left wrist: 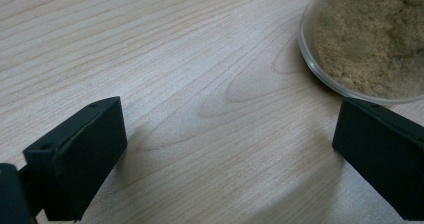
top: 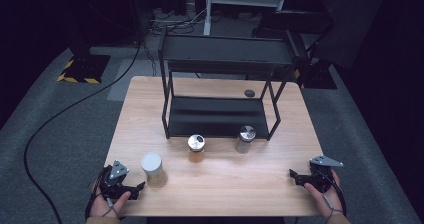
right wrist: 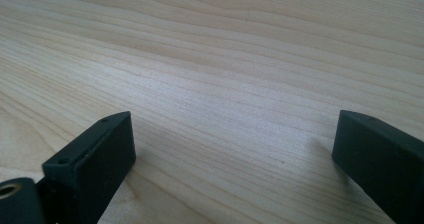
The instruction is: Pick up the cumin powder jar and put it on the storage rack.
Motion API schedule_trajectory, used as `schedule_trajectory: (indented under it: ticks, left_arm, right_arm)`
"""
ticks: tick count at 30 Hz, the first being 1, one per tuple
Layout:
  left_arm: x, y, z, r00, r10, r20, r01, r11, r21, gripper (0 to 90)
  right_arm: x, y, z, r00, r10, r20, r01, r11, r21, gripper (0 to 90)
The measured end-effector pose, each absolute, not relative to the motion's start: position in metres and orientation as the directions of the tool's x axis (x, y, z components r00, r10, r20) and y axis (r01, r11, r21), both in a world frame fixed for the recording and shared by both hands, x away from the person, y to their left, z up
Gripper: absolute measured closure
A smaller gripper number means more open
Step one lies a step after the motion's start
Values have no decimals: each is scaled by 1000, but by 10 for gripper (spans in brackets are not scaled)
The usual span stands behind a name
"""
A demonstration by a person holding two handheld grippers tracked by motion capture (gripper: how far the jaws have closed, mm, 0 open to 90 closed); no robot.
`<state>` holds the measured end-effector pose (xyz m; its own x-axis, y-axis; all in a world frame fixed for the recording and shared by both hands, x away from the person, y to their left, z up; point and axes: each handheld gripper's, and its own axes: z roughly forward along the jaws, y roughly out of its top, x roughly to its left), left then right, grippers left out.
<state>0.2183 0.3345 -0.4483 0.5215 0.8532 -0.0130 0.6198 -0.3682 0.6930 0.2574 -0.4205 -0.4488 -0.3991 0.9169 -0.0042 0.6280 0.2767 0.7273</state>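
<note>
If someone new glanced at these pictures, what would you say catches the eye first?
Probably the black two-tier rack standing at the far middle of the wooden table, with three jars lined up before it: a white-lidded jar of sandy powder nearest the left gripper, an amber jar in the middle, and a grey jar to the right. Both the left and the right gripper rest open at the near edge.

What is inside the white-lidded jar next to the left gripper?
The white-lidded jar holds a tan, sandy powder, seen through its glass wall in the left gripper view. How high it fills under the lid is hidden.
</note>
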Motion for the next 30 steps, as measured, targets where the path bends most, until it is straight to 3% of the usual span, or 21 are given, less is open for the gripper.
schedule_trajectory:
  ticks: [9, 30]
  left_arm:
    - [207, 341, -444, 518, 855, -31, 597, -335, 729, 44]
    - [165, 341, -415, 550, 835, -12, 425, -268, 865, 44]
  right_arm:
    - [257, -421, -449, -401, 916, -5, 627, 278, 727, 36]
    - [257, -421, -449, -401, 916, -4, 627, 278, 728, 36]
